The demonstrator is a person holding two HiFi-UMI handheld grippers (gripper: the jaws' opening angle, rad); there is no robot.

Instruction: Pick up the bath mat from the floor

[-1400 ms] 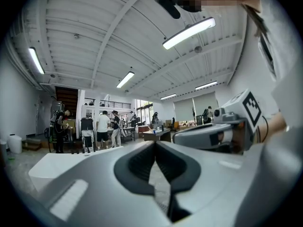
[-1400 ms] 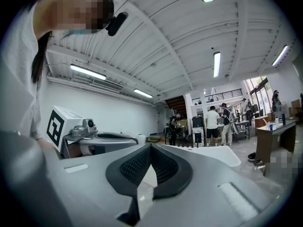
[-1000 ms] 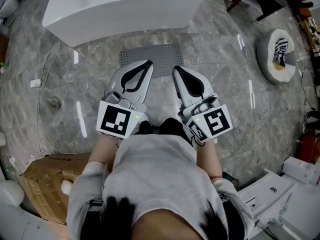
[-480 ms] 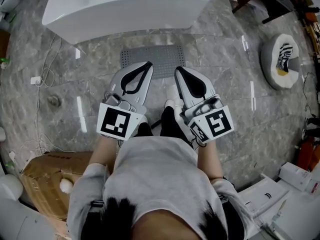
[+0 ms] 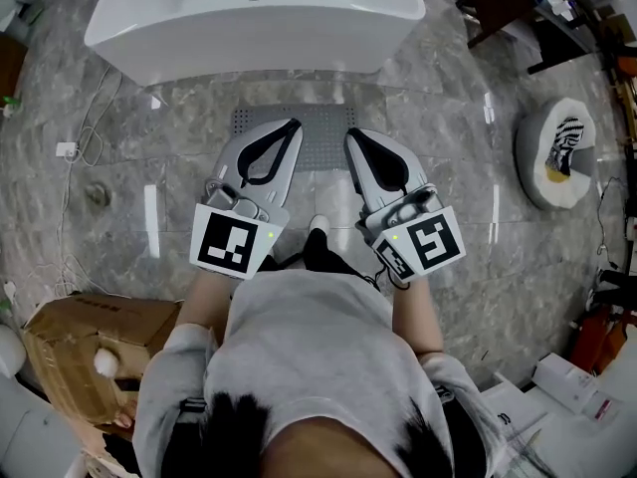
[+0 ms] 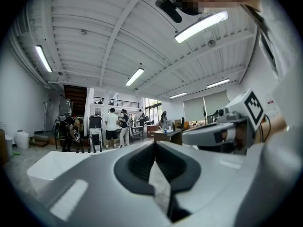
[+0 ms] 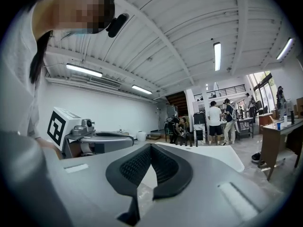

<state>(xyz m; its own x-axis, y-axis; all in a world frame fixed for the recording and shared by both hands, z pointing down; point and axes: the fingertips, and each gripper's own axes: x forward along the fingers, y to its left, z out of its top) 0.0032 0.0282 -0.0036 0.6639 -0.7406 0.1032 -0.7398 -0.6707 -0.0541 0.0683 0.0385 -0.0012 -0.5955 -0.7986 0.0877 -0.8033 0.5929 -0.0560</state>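
Standing at the near edge of the mat (image 5: 320, 139), the person holds both grippers out level, side by side and apart from each other. The mat is grey and dotted and lies flat on the marble floor (image 5: 448, 207) at 12 o'clock from the person, just short of the white tub (image 5: 249, 13), which sits further out on the same line. In the head view the two gripper tips overlap the mat's near half, though both are up in the air (neither touches it).

The left gripper (image 5: 296, 124) has its jaws pressed together; its own view shows the dark pads meeting at the tip with nothing between them (image 6: 155, 143). The right gripper (image 5: 350, 135) is the same, pads closed on each other and empty (image 7: 151, 146). Each gripper view catches the other gripper alongside, at 3 o'clock in the left one and at 9 o'clock in the right one.

A cardboard box (image 5: 90, 352) stands at 8 o'clock from the person, a round white thing (image 5: 552, 152) with a striped item on it at 2 o'clock, and loose cables (image 5: 85, 118) trail over the floor at 10 o'clock
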